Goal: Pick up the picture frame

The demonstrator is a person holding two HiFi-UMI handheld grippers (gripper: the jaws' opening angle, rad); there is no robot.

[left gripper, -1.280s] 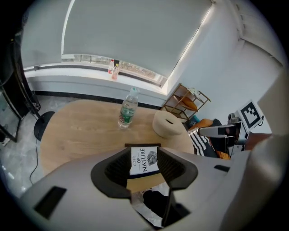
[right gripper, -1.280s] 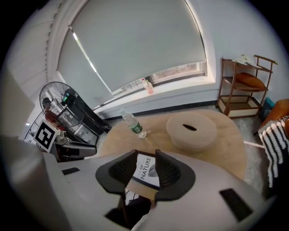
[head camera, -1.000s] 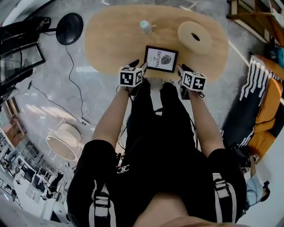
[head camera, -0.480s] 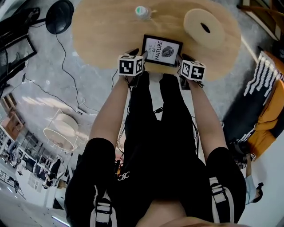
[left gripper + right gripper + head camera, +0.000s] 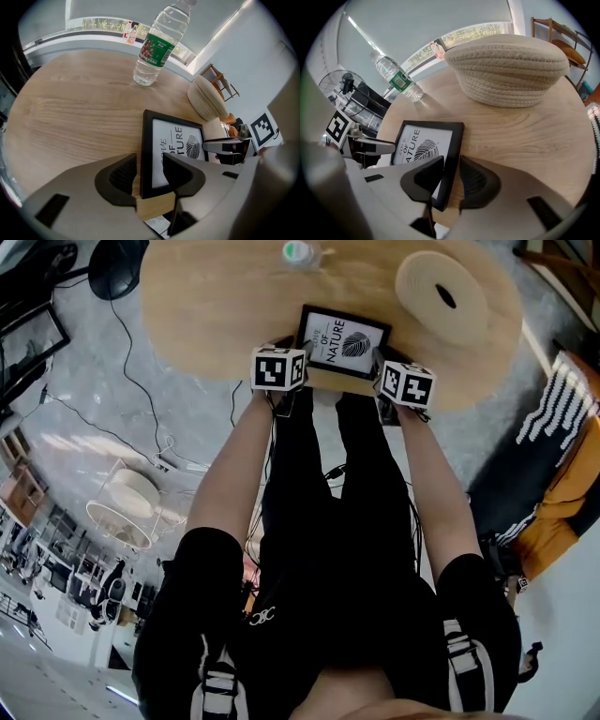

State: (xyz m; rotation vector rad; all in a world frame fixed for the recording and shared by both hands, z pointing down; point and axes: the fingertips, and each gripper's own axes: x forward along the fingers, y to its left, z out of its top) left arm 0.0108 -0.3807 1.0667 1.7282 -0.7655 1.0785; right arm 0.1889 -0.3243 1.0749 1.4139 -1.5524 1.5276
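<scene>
The black picture frame (image 5: 344,341) with a leaf print lies flat near the front edge of the oval wooden table (image 5: 216,306). My left gripper (image 5: 297,356) is down at its left side. In the left gripper view the frame's (image 5: 176,150) left border sits between the left gripper's (image 5: 150,171) jaws with a gap on each side. My right gripper (image 5: 379,366) is at the right side. Its jaws are closing, and in the right gripper view the frame's (image 5: 424,140) right border lies between the right gripper's (image 5: 451,176) pads, not clearly pressed.
A water bottle (image 5: 298,252) with a green label stands behind the frame. A round woven straw piece (image 5: 448,298) lies at the table's back right. Cables and a black fan base (image 5: 112,263) are on the floor at left, an orange seat (image 5: 562,493) at right.
Both grippers have sunk onto the table and now straddle the frame's left and right borders. The frame itself has not shifted on the table.
</scene>
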